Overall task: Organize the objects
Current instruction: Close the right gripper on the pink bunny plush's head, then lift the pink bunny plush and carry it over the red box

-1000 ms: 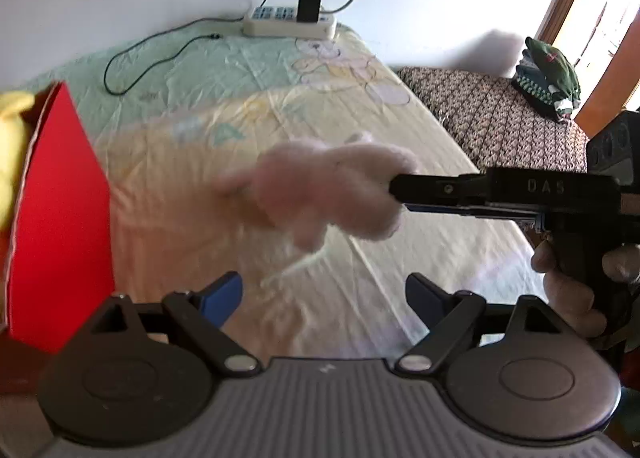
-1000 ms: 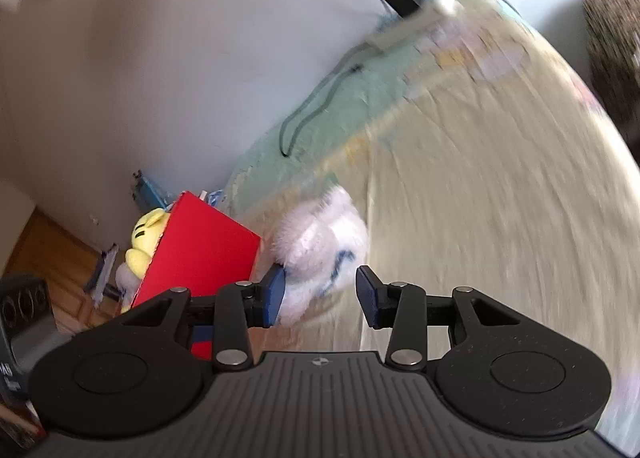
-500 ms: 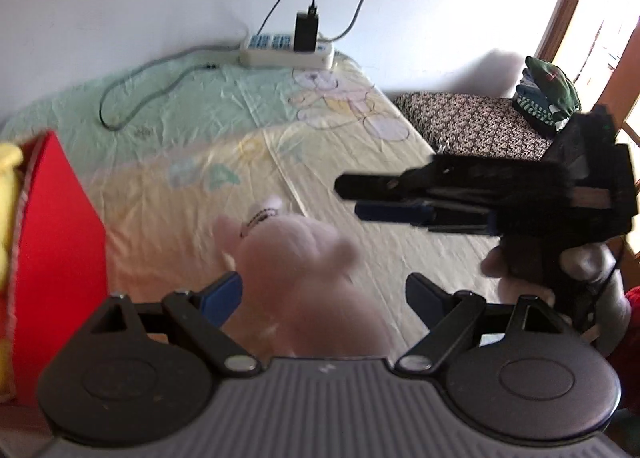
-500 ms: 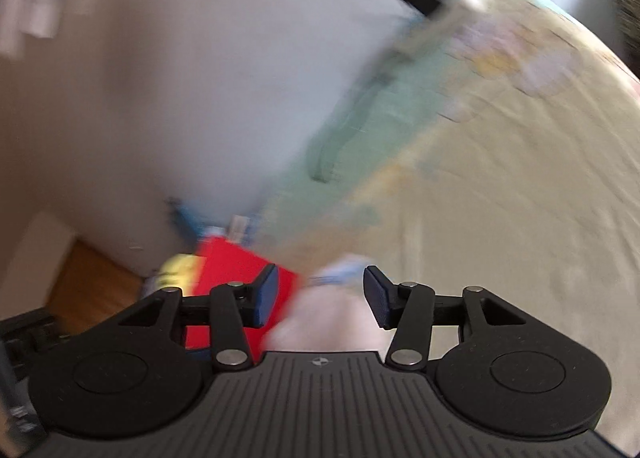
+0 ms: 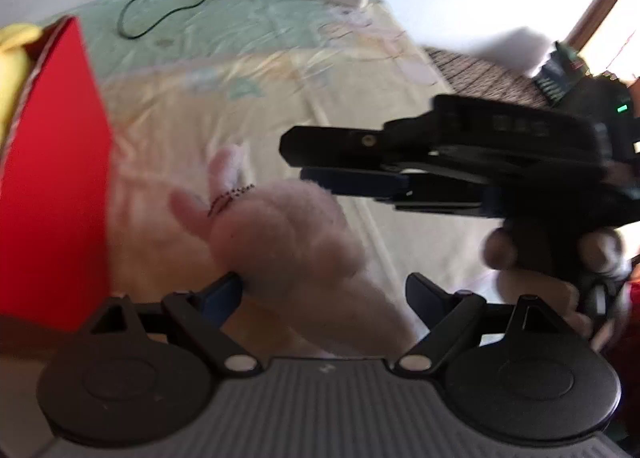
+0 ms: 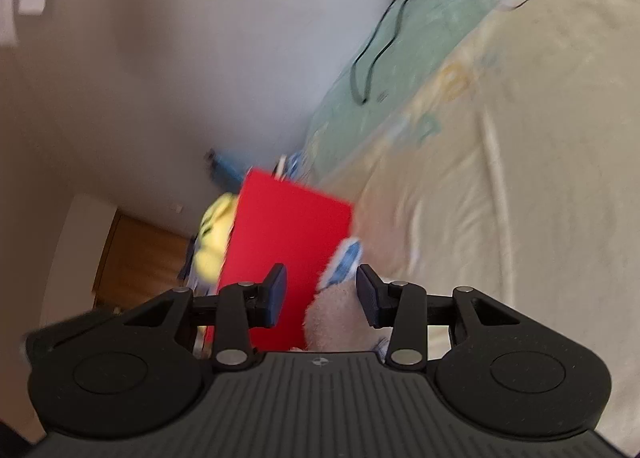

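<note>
- The pink plush toy (image 5: 288, 242) lies on the bed sheet (image 5: 248, 81), between the left gripper (image 5: 324, 294)'s parted fingers, touching only the left one.
- The right gripper (image 6: 320, 294) is closing, plush between its fingers, not pinched.
- A red box (image 5: 52, 185) stands left of the fingers.

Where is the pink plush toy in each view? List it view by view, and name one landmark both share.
Left wrist: pink plush toy lower centre, lying on the bed between the left gripper's fingers.
Right wrist: bottom centre, between the right gripper's closing fingers.
Shared landmark: red box, left edge;, centre, beside the toy.
</note>
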The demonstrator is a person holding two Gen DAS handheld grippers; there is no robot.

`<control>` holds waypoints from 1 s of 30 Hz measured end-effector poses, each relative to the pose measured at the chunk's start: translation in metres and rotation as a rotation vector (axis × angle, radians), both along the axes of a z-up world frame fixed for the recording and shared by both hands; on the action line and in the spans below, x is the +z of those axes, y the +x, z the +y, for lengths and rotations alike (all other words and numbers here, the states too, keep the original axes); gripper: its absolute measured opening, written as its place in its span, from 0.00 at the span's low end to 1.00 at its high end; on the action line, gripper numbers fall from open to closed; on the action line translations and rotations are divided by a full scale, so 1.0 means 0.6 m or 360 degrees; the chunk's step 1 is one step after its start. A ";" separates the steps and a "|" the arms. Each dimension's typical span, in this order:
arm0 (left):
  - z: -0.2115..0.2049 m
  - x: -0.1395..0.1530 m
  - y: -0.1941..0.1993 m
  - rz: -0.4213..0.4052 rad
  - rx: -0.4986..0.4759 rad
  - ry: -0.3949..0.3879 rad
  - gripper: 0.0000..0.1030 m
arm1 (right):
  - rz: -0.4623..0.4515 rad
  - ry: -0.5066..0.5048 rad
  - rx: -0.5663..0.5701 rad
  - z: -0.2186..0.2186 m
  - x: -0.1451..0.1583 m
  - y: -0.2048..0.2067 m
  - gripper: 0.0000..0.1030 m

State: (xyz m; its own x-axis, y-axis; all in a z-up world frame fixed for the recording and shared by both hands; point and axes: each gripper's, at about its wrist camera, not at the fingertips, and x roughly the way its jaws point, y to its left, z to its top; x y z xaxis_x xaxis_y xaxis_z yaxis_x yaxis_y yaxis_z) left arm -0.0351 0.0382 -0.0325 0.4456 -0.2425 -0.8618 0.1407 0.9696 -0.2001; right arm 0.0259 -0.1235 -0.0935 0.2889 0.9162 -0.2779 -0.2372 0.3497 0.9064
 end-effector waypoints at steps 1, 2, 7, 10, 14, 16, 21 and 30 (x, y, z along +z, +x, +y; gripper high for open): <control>0.005 -0.002 -0.002 0.0014 0.0013 0.0016 0.85 | -0.0015 0.0005 0.0032 0.008 0.004 -0.004 0.42; 0.012 -0.005 -0.004 0.0033 0.0030 0.0015 0.85 | -0.0021 0.0030 0.0068 0.014 0.007 -0.006 0.41; 0.045 -0.020 -0.031 0.0123 0.0117 0.0016 0.85 | 0.0078 0.0136 0.0273 0.052 -0.002 -0.020 0.35; 0.059 -0.029 -0.040 0.0151 0.0153 0.0019 0.83 | 0.0068 0.0121 0.0349 0.063 -0.001 -0.039 0.29; 0.070 -0.041 -0.051 0.0189 0.0198 -0.0037 0.86 | -0.0018 0.0052 0.0262 0.047 0.009 -0.043 0.28; 0.072 -0.043 -0.057 0.0185 0.0197 -0.0058 0.86 | -0.0102 -0.0034 0.0209 0.036 0.016 -0.036 0.28; 0.064 -0.042 -0.058 0.0159 0.0174 -0.0029 0.88 | -0.0047 -0.0008 0.0112 0.009 -0.003 -0.032 0.38; 0.068 -0.034 -0.062 0.0127 0.0153 -0.0065 0.81 | -0.0033 -0.0225 0.0104 0.026 -0.024 -0.052 0.40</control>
